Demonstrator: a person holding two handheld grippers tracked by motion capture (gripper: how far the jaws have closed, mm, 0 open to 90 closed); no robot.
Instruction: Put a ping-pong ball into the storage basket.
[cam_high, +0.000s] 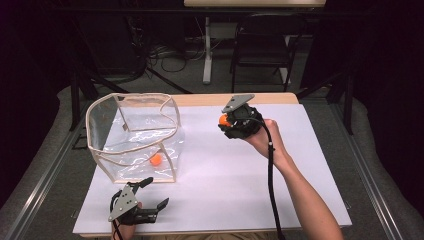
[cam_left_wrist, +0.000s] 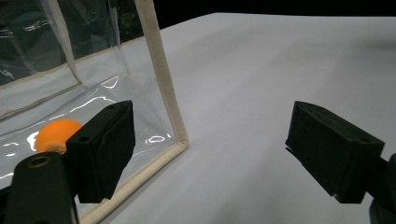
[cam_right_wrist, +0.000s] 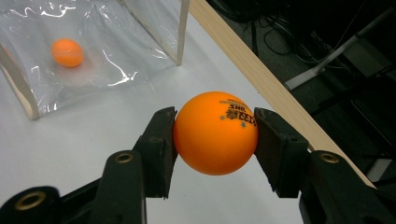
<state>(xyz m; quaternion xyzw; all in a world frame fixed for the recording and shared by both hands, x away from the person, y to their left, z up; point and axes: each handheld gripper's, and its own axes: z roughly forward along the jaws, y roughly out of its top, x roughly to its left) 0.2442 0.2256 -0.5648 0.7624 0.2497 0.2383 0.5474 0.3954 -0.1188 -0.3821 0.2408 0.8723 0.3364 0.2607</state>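
An orange ball (cam_right_wrist: 216, 133) with dark print sits clamped between the jaws of my right gripper (cam_right_wrist: 215, 140), held above the white table sheet; in the high view that gripper (cam_high: 224, 121) hangs right of the bag with the ball (cam_high: 223, 120) showing at its left side. A clear plastic bag (cam_high: 134, 134) with cream edging stands at the left, and a second orange ball (cam_high: 156, 159) lies on its floor, also visible as the ball (cam_left_wrist: 57, 134) and the ball (cam_right_wrist: 67, 52). My left gripper (cam_high: 156, 193) rests open near the table's front edge, its jaws (cam_left_wrist: 210, 154) wide apart by the bag's corner (cam_left_wrist: 180, 144).
The white sheet (cam_high: 280, 190) covers a wooden table whose far edge (cam_right_wrist: 261, 79) runs close behind the right gripper. A dark chair (cam_high: 262, 47) and a table leg (cam_high: 207, 50) stand beyond, on a floor with cables.
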